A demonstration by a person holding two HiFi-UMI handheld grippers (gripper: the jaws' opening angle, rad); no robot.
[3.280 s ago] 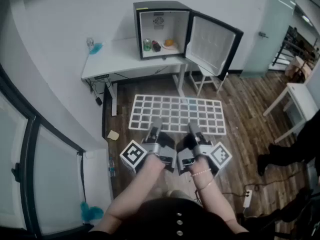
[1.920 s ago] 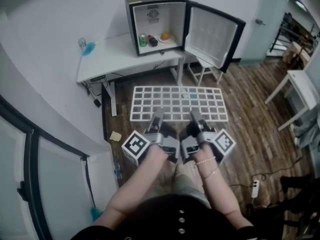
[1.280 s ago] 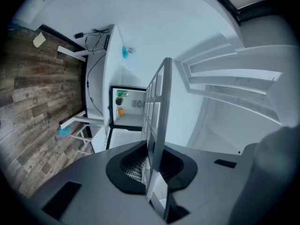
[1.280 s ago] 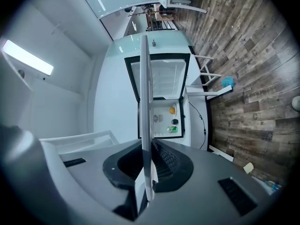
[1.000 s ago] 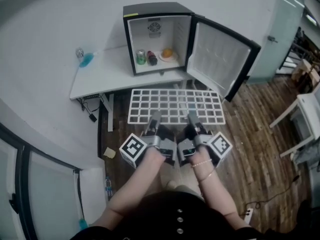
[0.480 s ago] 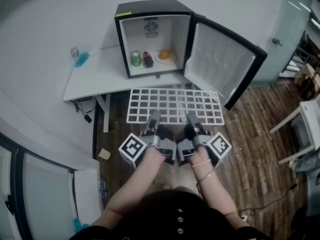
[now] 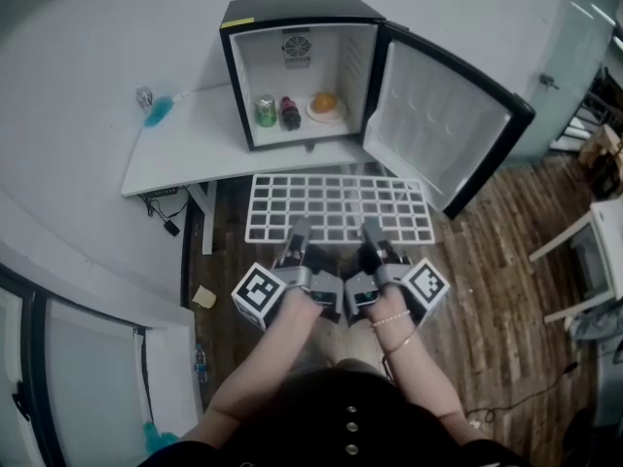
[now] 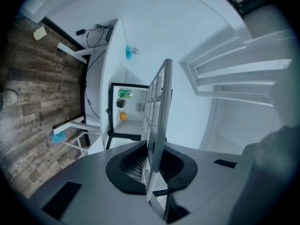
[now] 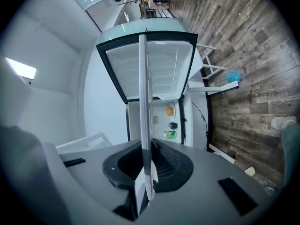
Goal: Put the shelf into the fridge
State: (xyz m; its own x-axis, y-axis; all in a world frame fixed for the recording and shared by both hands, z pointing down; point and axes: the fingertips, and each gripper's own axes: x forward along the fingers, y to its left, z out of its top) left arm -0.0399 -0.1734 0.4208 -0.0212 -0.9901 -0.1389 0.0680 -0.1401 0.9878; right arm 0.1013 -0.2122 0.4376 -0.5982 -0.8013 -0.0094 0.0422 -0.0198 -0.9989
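While white surface point(image 7: 185, 154) carries fridge point(image 7: 302, 27), door swung wide, I hold white grid shelf point(image 7: 339, 207) flat in air just in front of it. My left gripper point(image 7: 296, 233) pinches shelf's near edge, jaws closed to wire thickness; my right gripper point(image 7: 371, 233) likewise, just beside. Inside fridge: green can point(image 7: 265, 111), dark bottle point(image 7: 289, 115), orange point(image 7: 324, 102).

White wire shelf point(image 7: 339, 208) before open fridge point(image 7: 302, 76)
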